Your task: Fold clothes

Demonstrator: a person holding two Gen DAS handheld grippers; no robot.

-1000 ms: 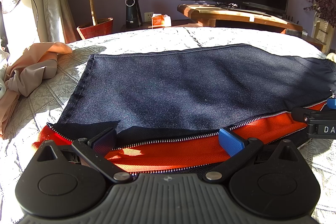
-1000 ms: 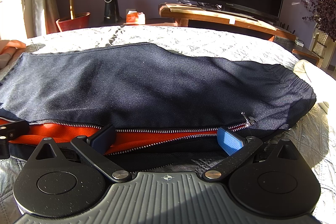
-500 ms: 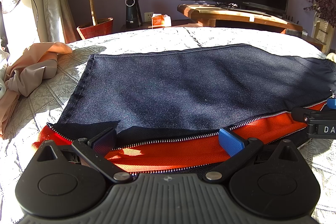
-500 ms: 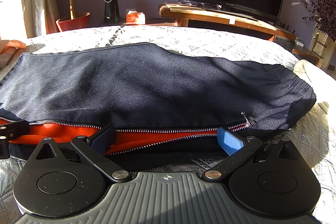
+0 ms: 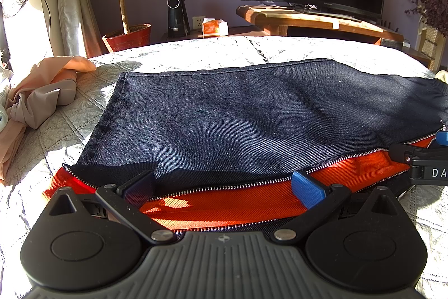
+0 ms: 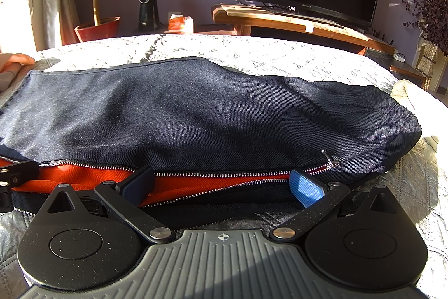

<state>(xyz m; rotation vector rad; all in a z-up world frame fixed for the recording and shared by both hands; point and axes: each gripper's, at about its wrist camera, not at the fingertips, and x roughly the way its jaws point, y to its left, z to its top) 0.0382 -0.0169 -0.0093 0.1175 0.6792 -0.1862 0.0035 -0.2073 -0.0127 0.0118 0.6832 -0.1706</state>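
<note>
A dark navy garment (image 5: 252, 114) with an orange lining (image 5: 238, 203) (its zipper undone) lies flat along the near edge of the bed (image 5: 252, 49). The left gripper (image 5: 224, 185) and right gripper (image 6: 222, 185) both stand spread wide, released, fingers straddling the unzipped near hem.
</note>
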